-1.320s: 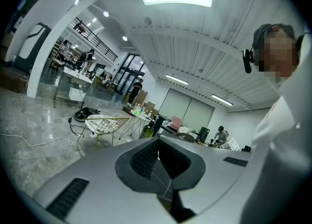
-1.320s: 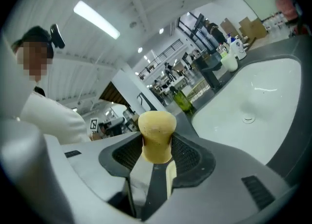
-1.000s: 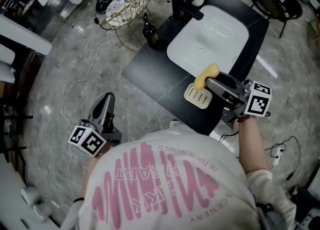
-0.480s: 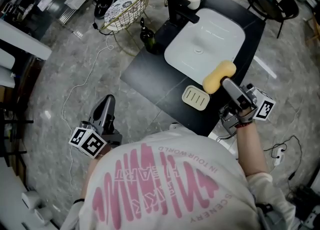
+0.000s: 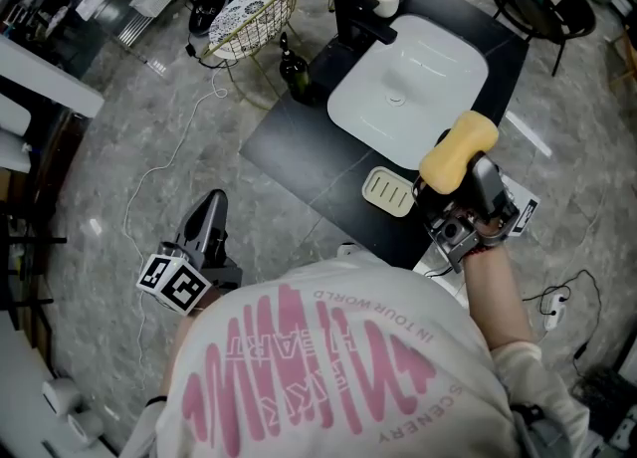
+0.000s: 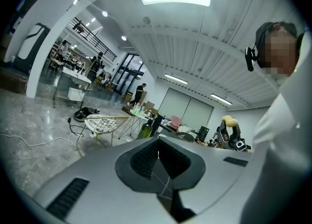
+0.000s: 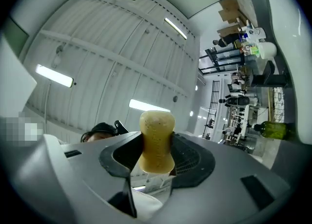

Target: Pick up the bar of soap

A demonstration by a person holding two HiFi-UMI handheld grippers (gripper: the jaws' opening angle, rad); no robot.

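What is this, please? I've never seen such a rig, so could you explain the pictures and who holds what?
No robot: a person holds a two-jaw gripper in each hand. The head view comes from a camera on the person's head, looking down; the other two come from cameras riding on the grippers. The right gripper is closed on the yellow bar of soap, held up near the empty soap dish on the dark counter beside the white sink. The left gripper is shut and empty, out over the floor.
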